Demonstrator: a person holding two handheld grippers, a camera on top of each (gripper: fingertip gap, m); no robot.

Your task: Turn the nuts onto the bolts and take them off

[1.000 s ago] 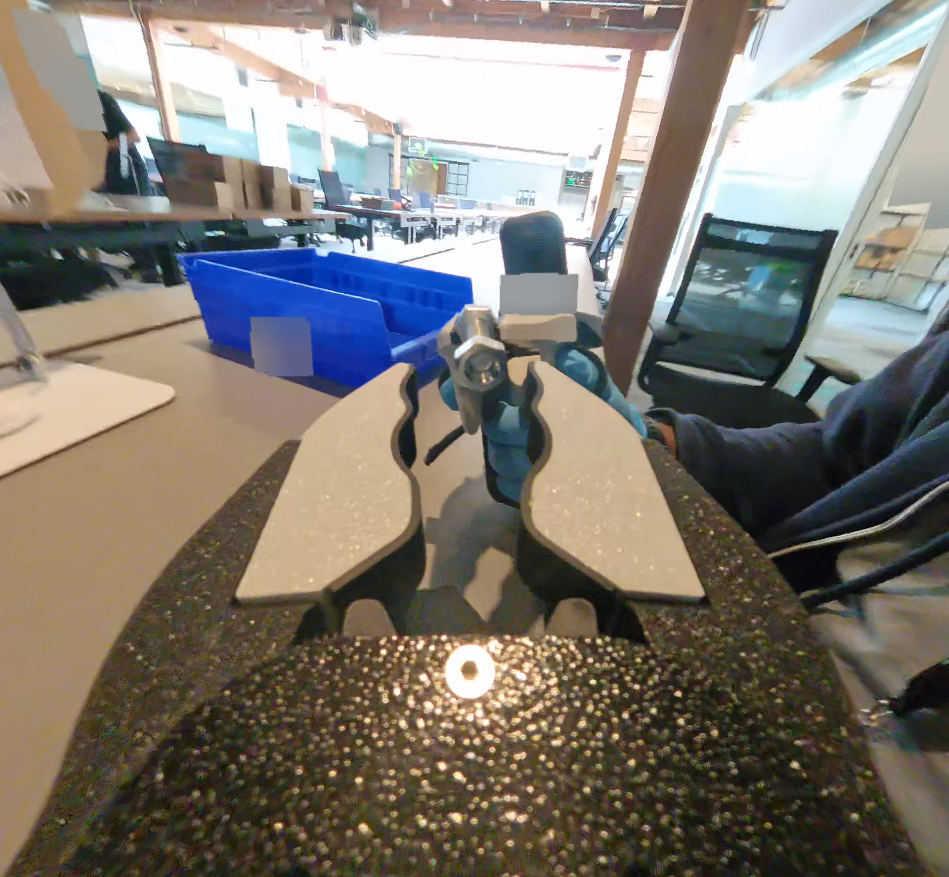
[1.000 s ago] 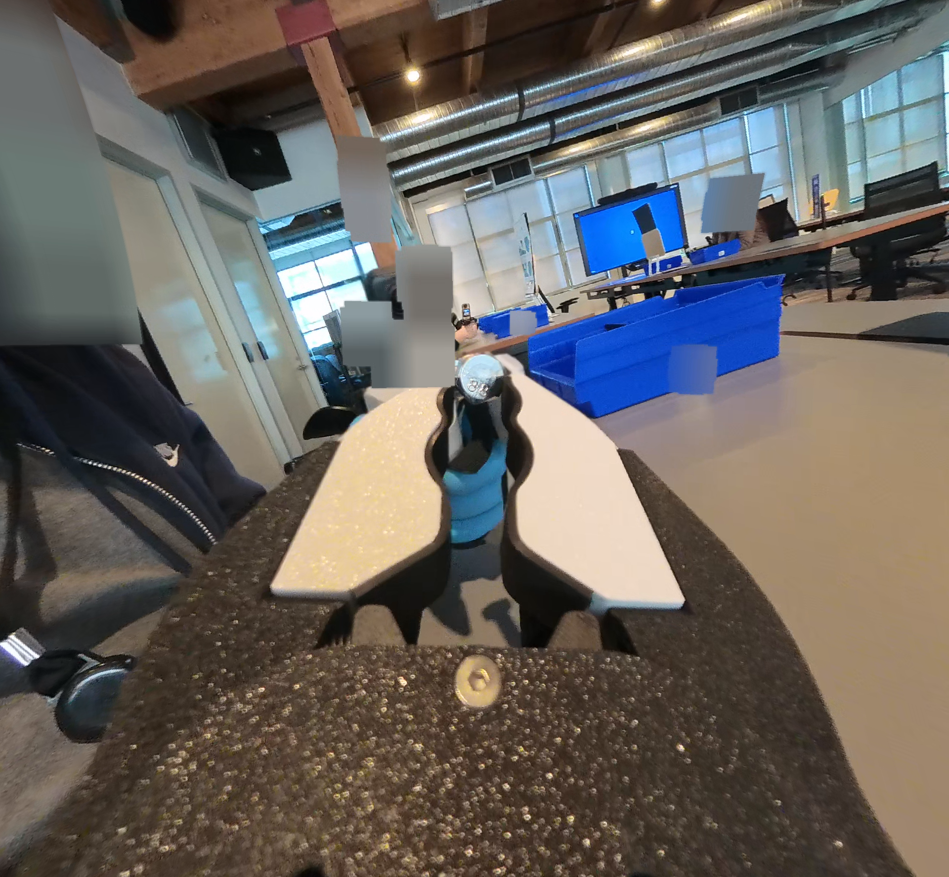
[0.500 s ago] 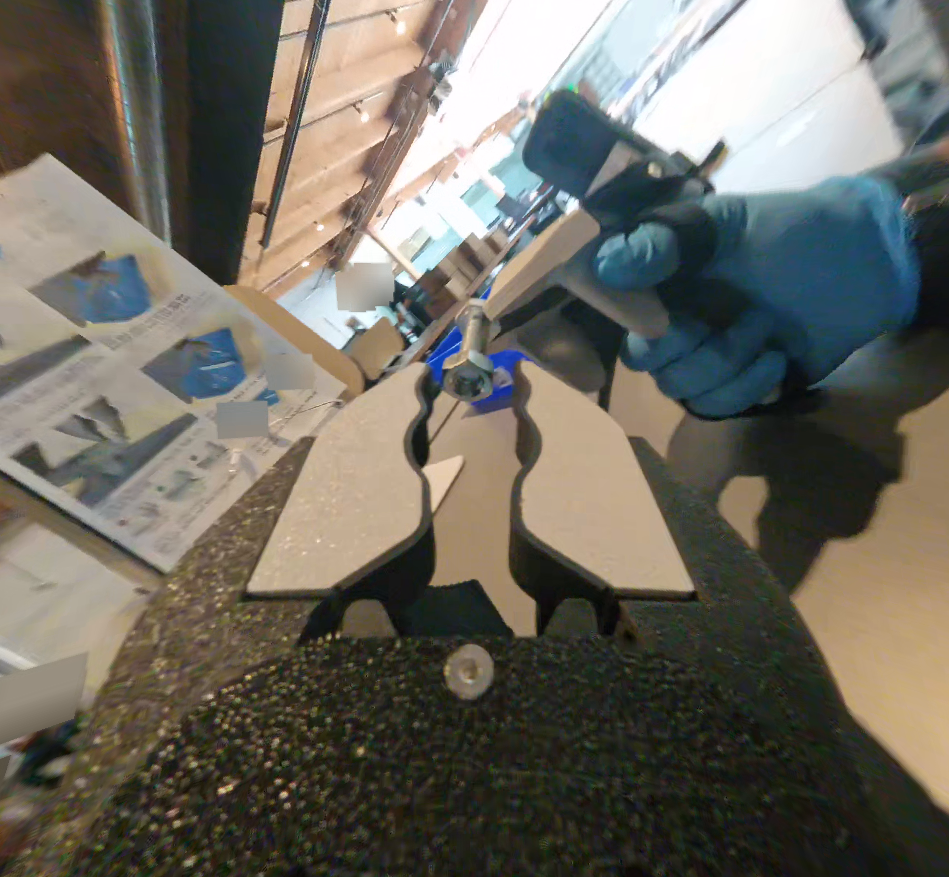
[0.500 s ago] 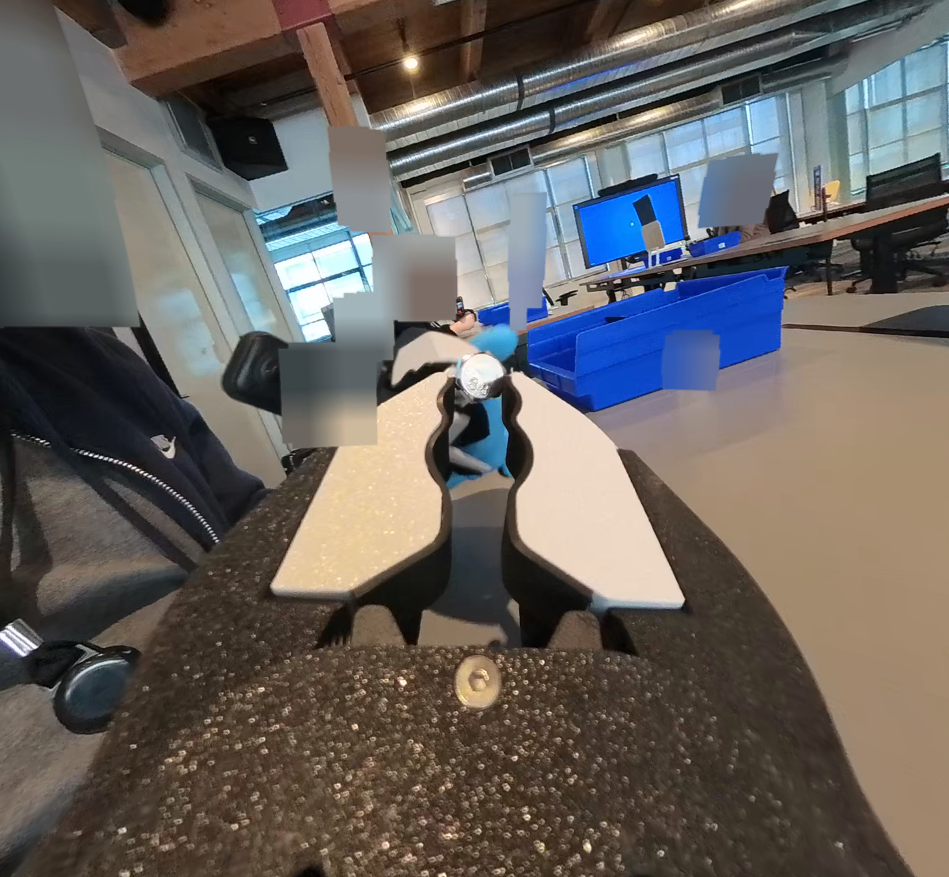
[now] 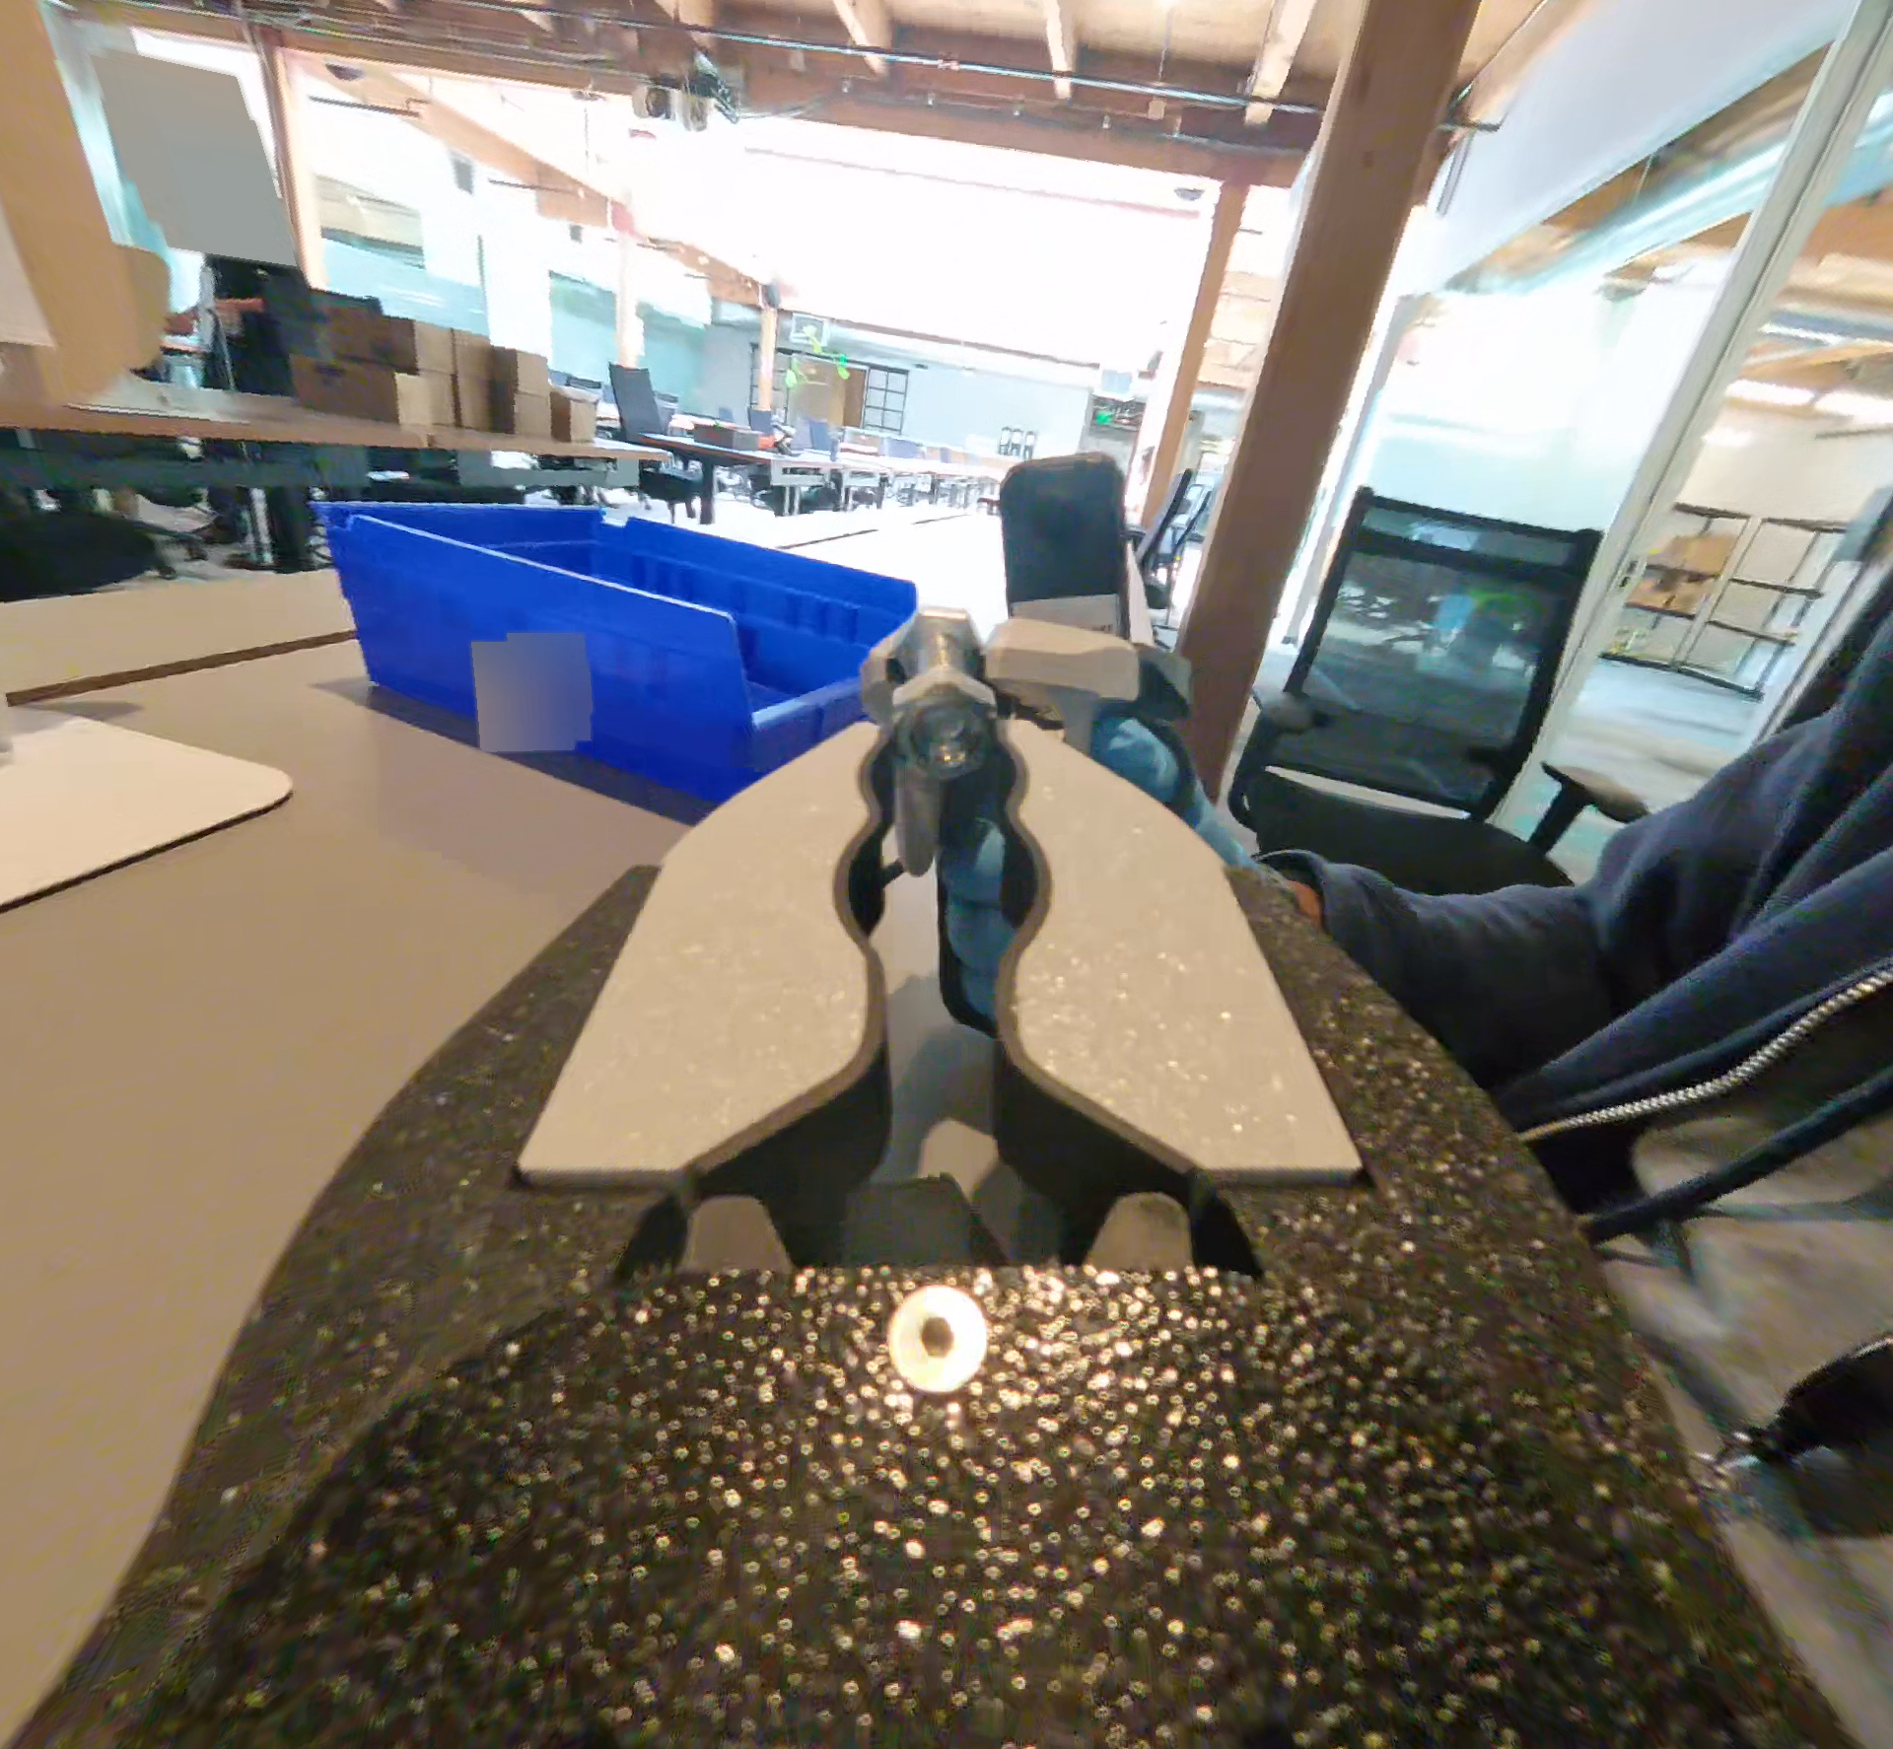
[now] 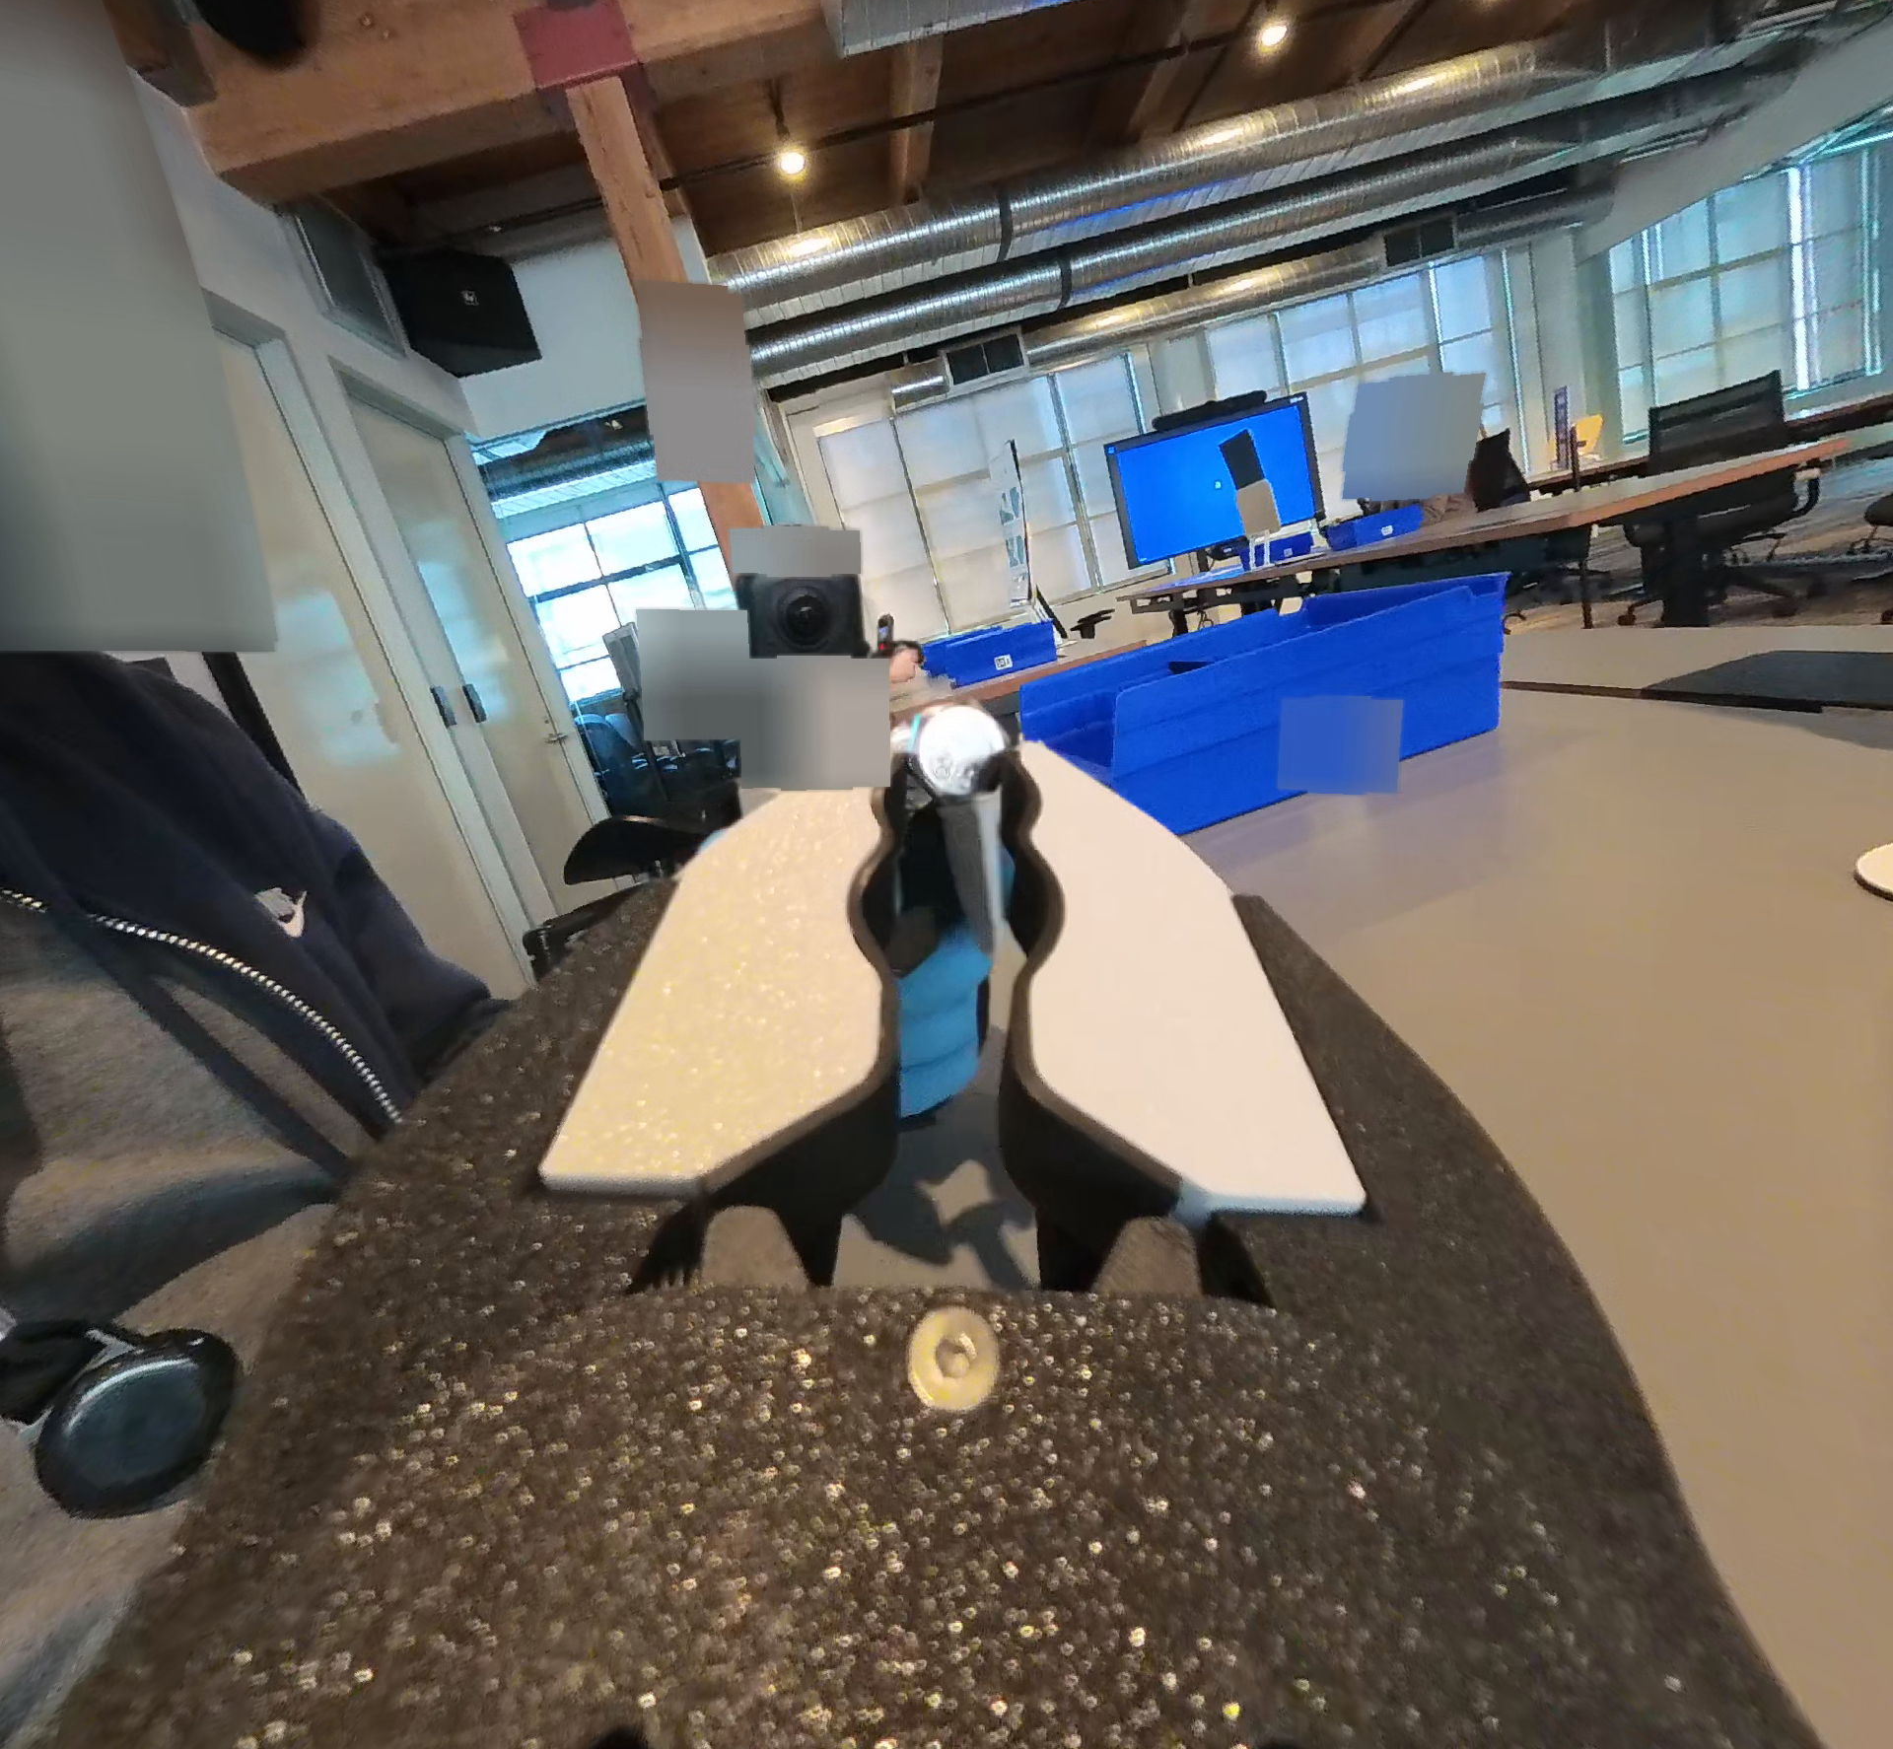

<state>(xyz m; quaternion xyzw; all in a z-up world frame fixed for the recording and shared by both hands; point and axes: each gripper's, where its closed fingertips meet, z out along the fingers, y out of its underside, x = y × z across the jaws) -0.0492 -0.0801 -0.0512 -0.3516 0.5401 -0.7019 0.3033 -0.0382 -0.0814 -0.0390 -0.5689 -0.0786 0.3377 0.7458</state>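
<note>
1. The left gripper (image 5: 942, 757) has swung back to level. Half a second ago it was rolled far over on its side; now the counter (image 5: 307, 932) lies flat below it again, much as it did a second ago. That reads as one wrist turn finished and the wrist reset.

2. The hex nut (image 5: 940, 735) sits between the tips of the left gripper, with the threaded end of the bolt (image 5: 942, 745) showing through its middle. The fingers (image 5: 758, 962) are drawn close around the nut and appear to pinch it, though contact is hard to confirm.

3. The right gripper (image 6: 958, 778) is closed on the bolt just behind its round silver head (image 6: 958, 763), holding it up off the counter, pointed toward the left gripper. It has barely moved over the last second.

4. A blue-gloved hand (image 5: 1137, 757) holds the right gripper, seen beyond the nut in the left wrist view.

5. A blue bin (image 5: 615, 635) stands on the counter behind, well apart from the grippers.

6. Judgement: the nut sits near the bolt's tip, so threading is at an early stage, or unthreading nearly finished; more turn-and-reset cycles seem needed.
</note>
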